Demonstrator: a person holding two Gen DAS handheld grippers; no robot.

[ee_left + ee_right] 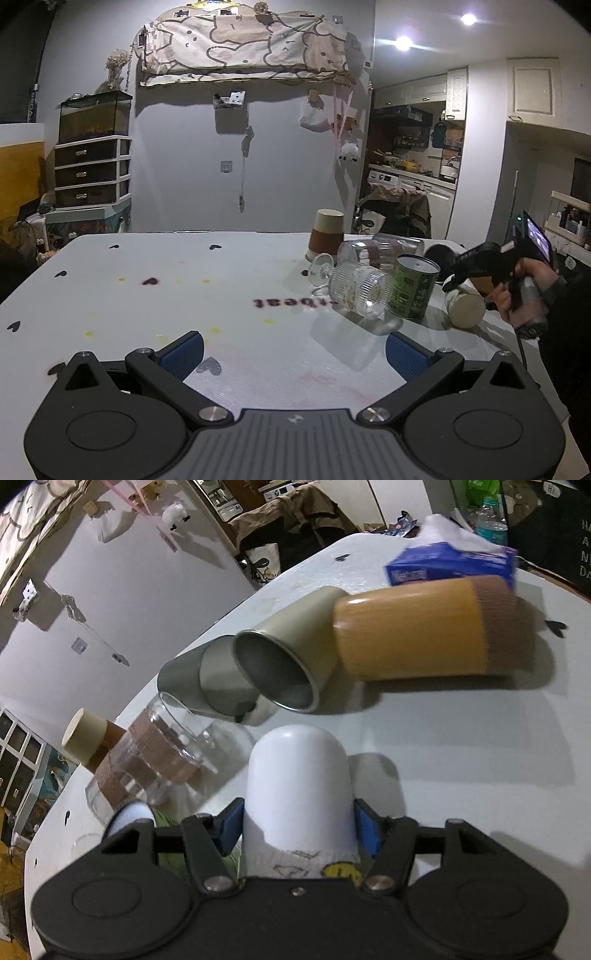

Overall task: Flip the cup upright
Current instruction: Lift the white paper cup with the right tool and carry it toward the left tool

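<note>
Between crowded cups, right gripper (297, 825) clamps white cup (297, 775); left gripper (291, 349) gapes over bare table (147, 302).

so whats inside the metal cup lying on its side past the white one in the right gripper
Nothing shows inside the metal cup: its open mouth faces the camera and bare steel wall is visible. The deepest part is in shadow. The right gripper holds the white cup.
</note>
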